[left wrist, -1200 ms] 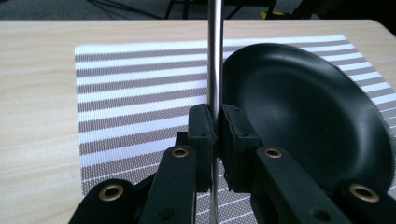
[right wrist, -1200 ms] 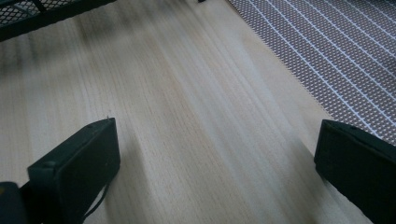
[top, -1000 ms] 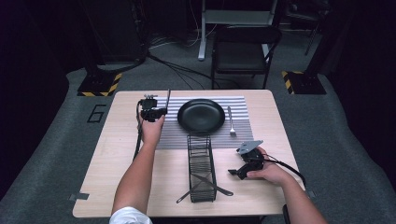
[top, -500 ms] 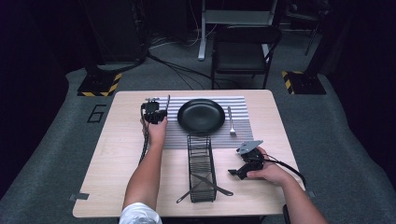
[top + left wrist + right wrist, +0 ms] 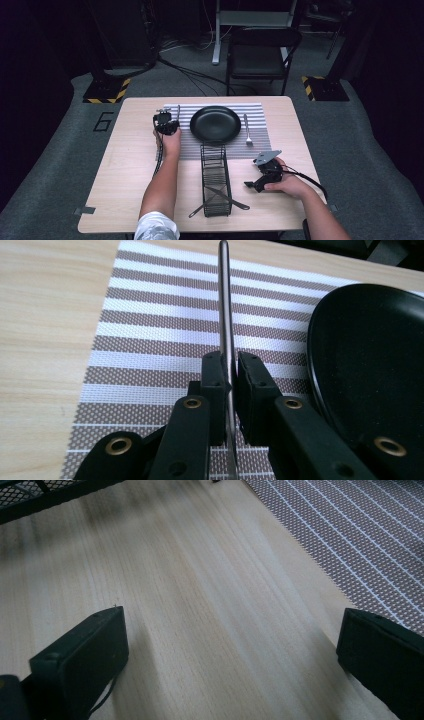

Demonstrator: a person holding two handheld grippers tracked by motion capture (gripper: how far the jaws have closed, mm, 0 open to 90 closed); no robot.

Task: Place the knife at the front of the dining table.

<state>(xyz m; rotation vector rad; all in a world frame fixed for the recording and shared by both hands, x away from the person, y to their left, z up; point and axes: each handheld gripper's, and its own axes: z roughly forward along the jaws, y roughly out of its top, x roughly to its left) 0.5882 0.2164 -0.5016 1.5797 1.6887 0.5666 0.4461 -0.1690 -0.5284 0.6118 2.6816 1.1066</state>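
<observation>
My left gripper is shut on a thin metal utensil, seen edge-on and pointing away along the jaws. It hovers low over the left part of the striped placemat, just left of the black plate. A fork lies on the mat to the right of the plate. My right gripper stands open on the bare wood near the table's front right, with nothing between its jaws.
A black mesh caddy stands in front of the plate, with two utensils crossed at its near end. The placemat's edge lies just beyond my right gripper. A chair stands behind the table.
My left gripper has shifted slightly right toward the plate, and the utensil now lies lower and flatter over the mat. The right gripper has stayed where it was.
</observation>
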